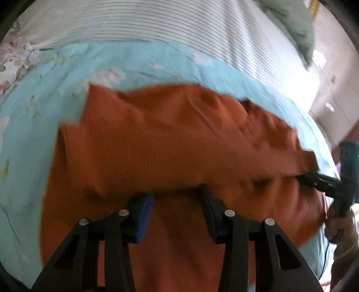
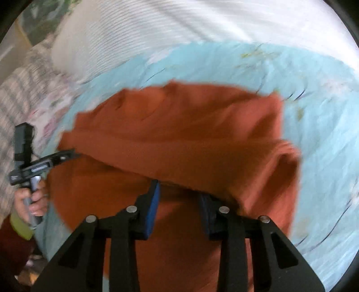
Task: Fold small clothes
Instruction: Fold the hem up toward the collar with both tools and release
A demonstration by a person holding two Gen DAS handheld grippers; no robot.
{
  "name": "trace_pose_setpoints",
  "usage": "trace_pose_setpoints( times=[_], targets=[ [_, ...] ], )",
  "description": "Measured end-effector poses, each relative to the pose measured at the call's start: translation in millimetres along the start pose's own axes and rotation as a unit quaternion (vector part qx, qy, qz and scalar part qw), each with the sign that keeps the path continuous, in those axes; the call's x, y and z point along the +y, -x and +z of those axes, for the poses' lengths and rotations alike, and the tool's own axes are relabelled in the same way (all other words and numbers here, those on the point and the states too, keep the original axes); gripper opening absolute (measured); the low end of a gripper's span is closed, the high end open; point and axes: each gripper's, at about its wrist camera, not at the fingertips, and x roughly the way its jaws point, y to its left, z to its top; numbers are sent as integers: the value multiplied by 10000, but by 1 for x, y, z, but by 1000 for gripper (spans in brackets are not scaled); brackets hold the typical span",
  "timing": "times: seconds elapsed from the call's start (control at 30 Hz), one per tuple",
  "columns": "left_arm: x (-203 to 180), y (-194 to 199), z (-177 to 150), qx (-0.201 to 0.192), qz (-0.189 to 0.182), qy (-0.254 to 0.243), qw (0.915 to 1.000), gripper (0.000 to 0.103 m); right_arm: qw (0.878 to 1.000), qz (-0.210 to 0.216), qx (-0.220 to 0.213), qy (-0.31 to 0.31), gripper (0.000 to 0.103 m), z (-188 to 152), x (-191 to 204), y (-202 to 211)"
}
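A rust-orange knitted garment (image 1: 170, 139) lies on a light blue sheet (image 1: 44, 94), with its far part folded over toward me. It also shows in the right wrist view (image 2: 184, 139). My left gripper (image 1: 177, 195) is open, its fingers at the folded edge, with the cloth between and above the tips. My right gripper (image 2: 179, 191) is open in the same way at the fold edge. The right gripper shows at the right of the left wrist view (image 1: 314, 179), touching the garment's edge. The left gripper shows at the left of the right wrist view (image 2: 65, 155).
A white striped cover (image 1: 157, 20) lies beyond the blue sheet, and a green cushion (image 1: 296, 24) sits far right. Floral bedding (image 1: 13, 60) is at the left. The bed edge drops off at the right by the wall (image 1: 332, 94).
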Motion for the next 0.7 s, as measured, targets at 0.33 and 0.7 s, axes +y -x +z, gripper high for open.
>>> trace_pose_setpoints(
  times=[0.33,0.7],
  targets=[
    [58,20,60,-677,549,1097,9901,57,9937,-225,-723,-830,36,10,-35,36],
    [39,80,-53,-718,29,1496,9861,61,9923,309,-581,-1050,40,-64,-2,54]
  ],
)
